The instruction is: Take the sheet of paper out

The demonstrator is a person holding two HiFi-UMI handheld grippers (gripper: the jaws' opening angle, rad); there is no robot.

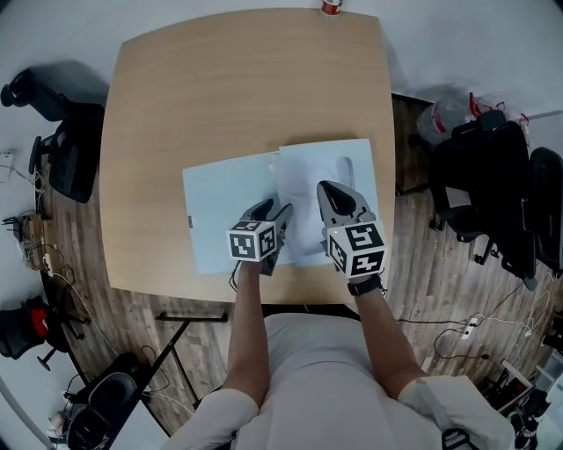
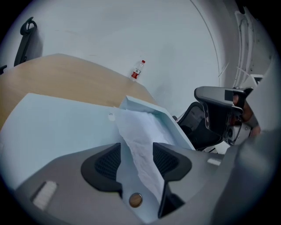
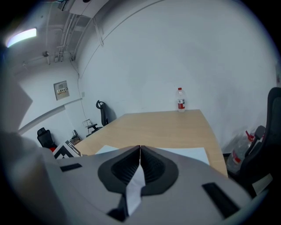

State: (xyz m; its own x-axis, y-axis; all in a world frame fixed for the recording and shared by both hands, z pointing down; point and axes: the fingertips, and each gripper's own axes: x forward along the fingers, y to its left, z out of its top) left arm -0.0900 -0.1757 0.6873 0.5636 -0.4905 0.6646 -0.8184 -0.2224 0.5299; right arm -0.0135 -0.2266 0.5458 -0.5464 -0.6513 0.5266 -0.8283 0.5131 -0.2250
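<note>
White sheet (image 1: 303, 176) clenched in right gripper (image 1: 330, 188), left gripper (image 1: 274, 207) released over folder (image 1: 220, 211) (bottle (image 1: 331, 7) afar).

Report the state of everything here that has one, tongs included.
Pale blue card folder: lying open on the light wooden table.
Creased white sheet of paper: lying on the folder.
Left tongs: open, sheet between the pads, unclamped.
Right tongs: shut on the sheet.
Clear plastic bottle with red label: upright at the table's far edge.

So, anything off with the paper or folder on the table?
The white paper sheet is wrinkled and lies askew, partly out of the pale blue folder, clamped in the right gripper.
</note>
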